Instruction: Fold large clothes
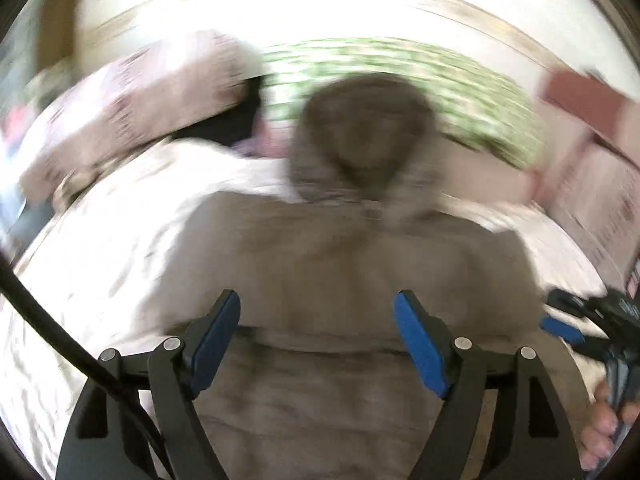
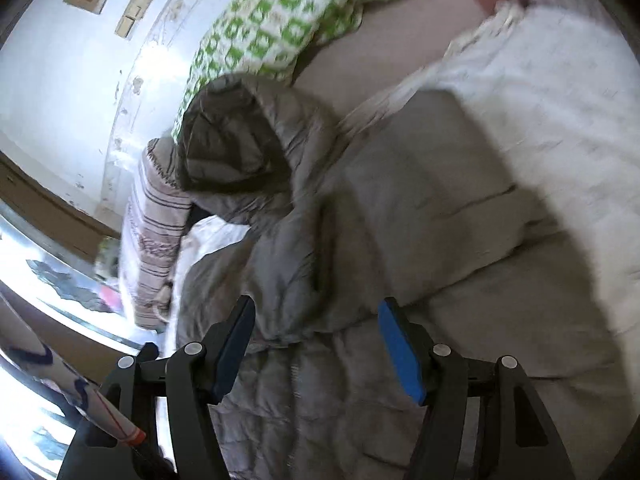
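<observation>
A grey-brown hooded puffer jacket (image 1: 360, 248) lies spread on a bed, its hood (image 1: 360, 136) at the far end; the picture is blurred. My left gripper (image 1: 318, 314) hangs just above the jacket's lower body, open, with nothing between its blue pads (image 1: 420, 344). In the right wrist view the same jacket (image 2: 320, 240) runs away from me, with the hood (image 2: 228, 140) to the upper left. My right gripper (image 2: 316, 314) stands open over the quilted fabric and holds nothing. The right gripper (image 1: 560, 324) also shows at the left view's right edge, held by a hand (image 1: 604, 424).
A white sheet (image 1: 100, 260) (image 2: 560, 100) covers the bed. Beyond the hood lies a green-and-white patterned pillow (image 1: 400, 64) (image 2: 280, 20), with a pink striped pillow (image 1: 132, 100) (image 2: 156, 232) beside it. A black cable (image 1: 60, 328) crosses the left view's lower left. A white wall (image 2: 60, 80) stands behind.
</observation>
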Action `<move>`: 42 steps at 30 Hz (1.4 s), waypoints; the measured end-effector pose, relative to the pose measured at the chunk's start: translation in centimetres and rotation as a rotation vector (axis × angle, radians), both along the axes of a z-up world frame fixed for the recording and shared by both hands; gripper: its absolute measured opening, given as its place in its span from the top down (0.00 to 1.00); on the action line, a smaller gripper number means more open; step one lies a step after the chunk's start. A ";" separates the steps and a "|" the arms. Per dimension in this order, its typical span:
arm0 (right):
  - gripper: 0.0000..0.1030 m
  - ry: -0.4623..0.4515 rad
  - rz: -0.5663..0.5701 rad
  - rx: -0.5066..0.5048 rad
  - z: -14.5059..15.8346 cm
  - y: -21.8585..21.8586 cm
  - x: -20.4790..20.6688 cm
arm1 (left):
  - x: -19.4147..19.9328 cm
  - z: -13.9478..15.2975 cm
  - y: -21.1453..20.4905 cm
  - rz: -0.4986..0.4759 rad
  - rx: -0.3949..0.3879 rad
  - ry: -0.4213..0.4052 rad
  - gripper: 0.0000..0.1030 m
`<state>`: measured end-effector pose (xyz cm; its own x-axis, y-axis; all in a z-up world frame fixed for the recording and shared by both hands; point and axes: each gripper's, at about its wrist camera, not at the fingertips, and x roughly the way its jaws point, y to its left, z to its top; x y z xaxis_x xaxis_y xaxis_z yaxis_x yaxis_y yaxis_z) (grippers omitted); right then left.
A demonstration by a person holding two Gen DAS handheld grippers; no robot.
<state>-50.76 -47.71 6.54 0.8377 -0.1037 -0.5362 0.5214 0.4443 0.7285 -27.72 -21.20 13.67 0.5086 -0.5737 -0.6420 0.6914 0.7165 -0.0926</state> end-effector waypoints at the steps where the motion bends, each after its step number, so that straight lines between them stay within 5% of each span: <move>1: 0.34 -0.005 0.001 0.014 -0.5 -0.1 0.6 | 1.8 -0.6 0.9 0.044 -0.008 0.028 0.24; 6: 0.37 0.018 -0.003 0.051 -2.8 -0.4 3.3 | 8.3 -3.7 3.0 0.151 -0.041 0.152 0.24; 12: 0.45 0.015 0.015 0.047 -4.2 -0.3 7.6 | 10.5 -4.5 3.3 0.169 -0.051 0.168 0.24; 14: 0.56 0.024 0.019 0.032 -4.5 -0.3 8.3 | 11.1 -5.0 2.9 0.175 -0.035 0.176 0.24; 15: 0.72 0.041 0.019 0.025 -4.7 -0.2 8.6 | 11.5 -5.4 3.0 0.181 -0.040 0.195 0.24; 17: 0.78 0.047 0.009 0.018 -4.9 -0.3 8.3 | 11.9 -5.5 3.4 0.186 -0.060 0.224 0.24; 27: 0.79 0.141 -0.160 -0.158 -0.7 -1.4 4.2 | 11.4 -5.8 2.5 0.185 -0.043 0.184 0.24; 36: 0.79 0.286 -0.180 -0.167 -2.2 -2.4 4.8 | 10.5 -8.8 -0.8 0.145 0.126 0.129 0.24; 42: 0.72 0.301 -0.183 -0.150 -2.7 -2.7 4.4 | 10.4 -8.9 -0.7 0.147 0.126 0.130 0.24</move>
<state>-46.37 -50.43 3.86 0.6055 -0.3328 -0.7230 0.7827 0.4139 0.4649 -17.27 -21.94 4.82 0.4889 -0.4109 -0.7695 0.5665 0.8203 -0.0781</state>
